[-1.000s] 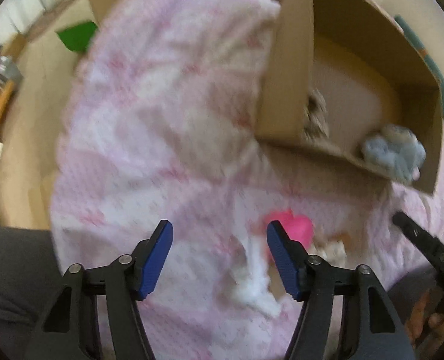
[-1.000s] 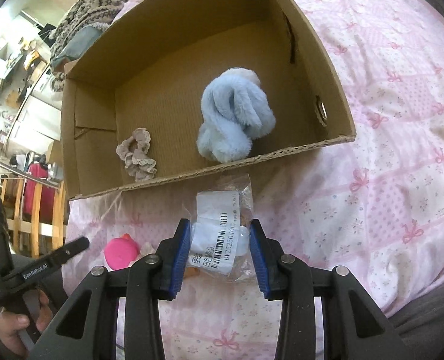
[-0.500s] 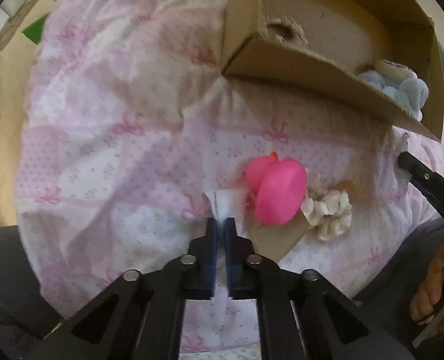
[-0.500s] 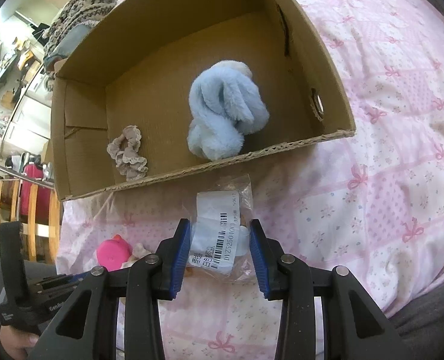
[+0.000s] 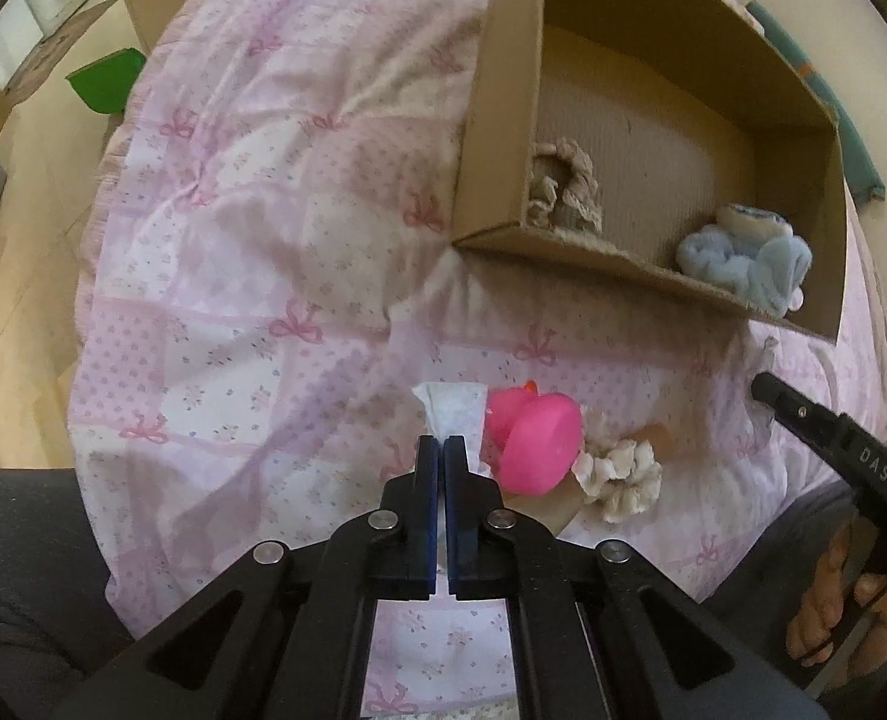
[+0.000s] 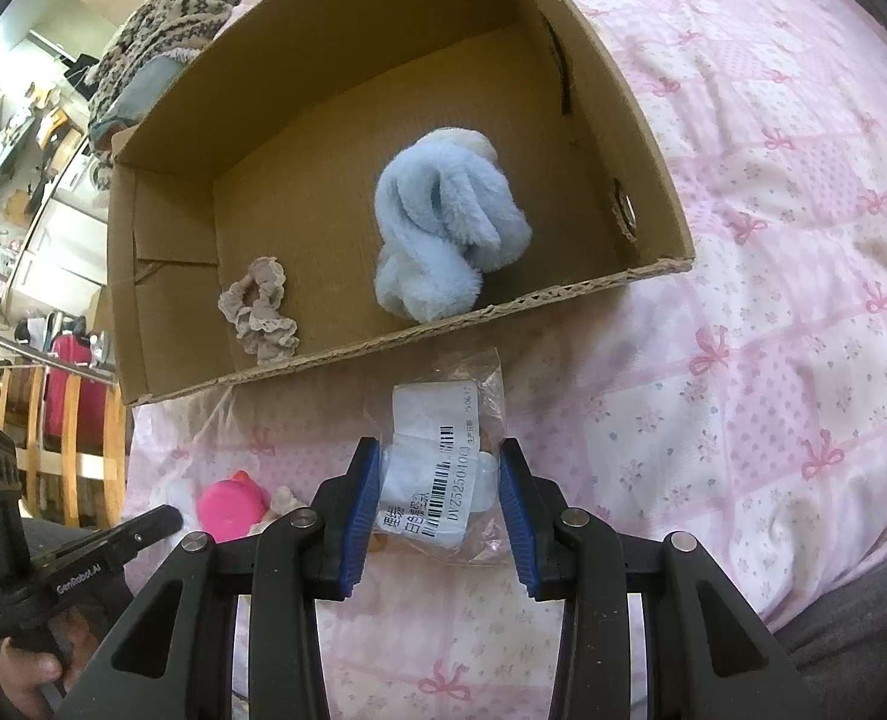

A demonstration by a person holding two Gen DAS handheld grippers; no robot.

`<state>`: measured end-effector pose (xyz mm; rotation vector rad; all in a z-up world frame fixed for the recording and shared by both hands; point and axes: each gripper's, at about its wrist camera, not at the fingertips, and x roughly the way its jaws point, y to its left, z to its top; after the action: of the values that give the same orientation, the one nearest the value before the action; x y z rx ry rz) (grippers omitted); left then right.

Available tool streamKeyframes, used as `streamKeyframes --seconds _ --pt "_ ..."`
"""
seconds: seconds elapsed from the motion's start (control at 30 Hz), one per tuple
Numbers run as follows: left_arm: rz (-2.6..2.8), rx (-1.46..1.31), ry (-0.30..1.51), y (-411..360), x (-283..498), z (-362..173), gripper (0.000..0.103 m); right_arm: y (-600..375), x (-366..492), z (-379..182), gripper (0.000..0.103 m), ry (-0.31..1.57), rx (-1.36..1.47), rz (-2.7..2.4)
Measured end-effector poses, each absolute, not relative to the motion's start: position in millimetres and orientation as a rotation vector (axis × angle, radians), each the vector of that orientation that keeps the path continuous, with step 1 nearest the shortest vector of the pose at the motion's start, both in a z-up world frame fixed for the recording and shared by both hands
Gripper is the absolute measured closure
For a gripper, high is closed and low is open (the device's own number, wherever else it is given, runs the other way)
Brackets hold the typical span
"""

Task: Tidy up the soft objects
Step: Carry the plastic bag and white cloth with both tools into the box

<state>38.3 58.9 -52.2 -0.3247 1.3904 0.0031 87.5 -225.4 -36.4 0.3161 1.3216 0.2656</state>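
Left gripper [image 5: 441, 441] pressed together on a white tissue-like cloth [image 5: 452, 411], pinching its lower end; cloth sticking up past the fingertips, over the pink quilt [image 5: 251, 228] near its front edge. Just right of the cloth, touching or nearly: pink rubber toy [image 5: 536, 441], resting partly on a brown card piece [image 5: 548, 507]. Cream scrunchie [image 5: 620, 474] just beside the toy, on its right.

Right gripper [image 6: 440, 501] spread, blue pads either side of a clear plastic packet [image 6: 443, 468] with white barcode label; cannot tell whether pads touch it. Packet lying flat on quilt, just in front of the cardboard box [image 6: 653, 156] near wall.

Inside box: light blue plush [image 6: 443, 240] against near wall, toward right side; beige lace scrunchie [image 6: 260, 312] near front-left corner, apart from plush.

Knitted brown-grey fabric [image 6: 167, 12] behind box's back-left corner.
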Motion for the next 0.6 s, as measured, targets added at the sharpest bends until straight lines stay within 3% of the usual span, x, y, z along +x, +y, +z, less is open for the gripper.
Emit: streamKeyframes --seconds 0.6 --pt "0.123 -0.253 1.308 63 36 -33 0.101 -230 71 -17 0.062 1.299 0.340 0.330"
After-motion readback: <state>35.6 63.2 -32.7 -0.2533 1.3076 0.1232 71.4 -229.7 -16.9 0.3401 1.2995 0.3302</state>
